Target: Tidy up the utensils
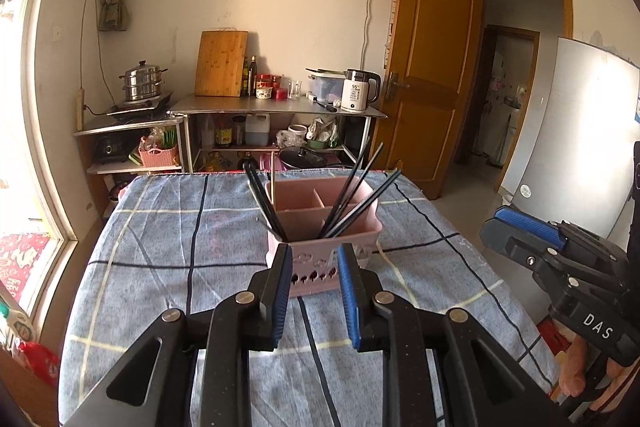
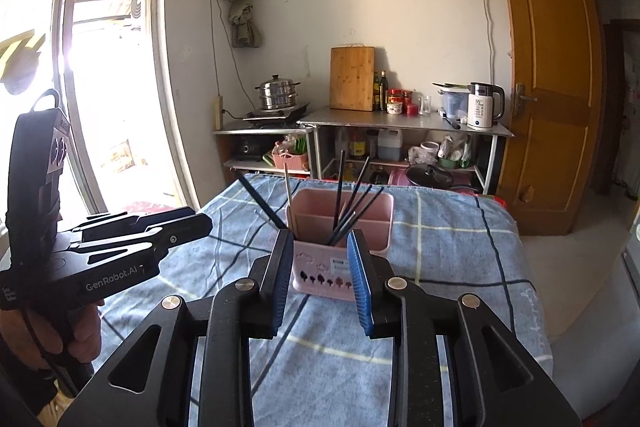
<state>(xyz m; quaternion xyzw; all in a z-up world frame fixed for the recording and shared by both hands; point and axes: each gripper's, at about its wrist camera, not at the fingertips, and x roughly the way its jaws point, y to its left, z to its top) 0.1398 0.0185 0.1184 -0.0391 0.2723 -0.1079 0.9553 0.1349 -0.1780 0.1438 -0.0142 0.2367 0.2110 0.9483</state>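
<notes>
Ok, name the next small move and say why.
Probably back both grippers off: the chopsticks already stand in the pink holder, and the left gripper and right gripper are open and empty, with no loose utensil visible on the tablecloth.

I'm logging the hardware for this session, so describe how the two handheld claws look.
Both are matte black plastic with triangular cut-outs, round silver pivot pins and ribbed blue pads on the fingers. The left claw carries white "GenRobot.AI" lettering on its body, seen from the right wrist camera. The right claw shows white "DAS" lettering, seen from the left wrist camera. A bare hand grips the left one's handle.
</notes>
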